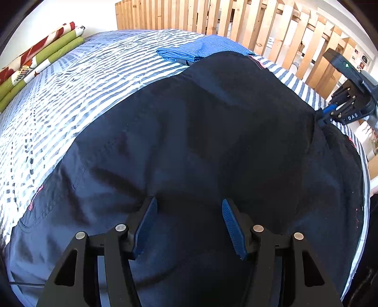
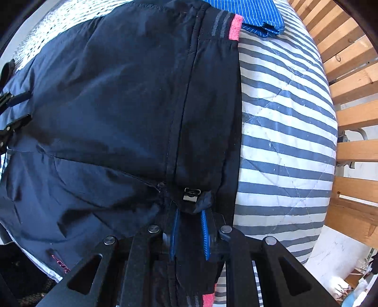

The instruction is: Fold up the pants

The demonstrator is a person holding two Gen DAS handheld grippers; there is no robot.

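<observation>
Dark navy pants [image 1: 212, 132] lie spread over the striped quilt [image 1: 82, 82], filling most of both views. My left gripper [image 1: 189, 200] hovers just above the cloth near its front, jaws open with nothing between the blue pads. My right gripper [image 2: 189, 211] points down and is shut on the pants [image 2: 106, 94] at the waistband, right beside a metal clasp [image 2: 191, 194]. A pink tab [image 2: 236, 26] marks the waistband's far end. In the left wrist view the right gripper [image 1: 323, 118] pinches the pants' right edge. The left gripper [image 2: 22, 107] shows at the left rim.
A folded blue striped garment [image 1: 189, 50] lies on the quilt just beyond the pants. A folded green and red floral cloth [image 1: 35, 63] sits at the far left. A wooden slatted railing [image 1: 236, 21] borders the bed behind and on the right.
</observation>
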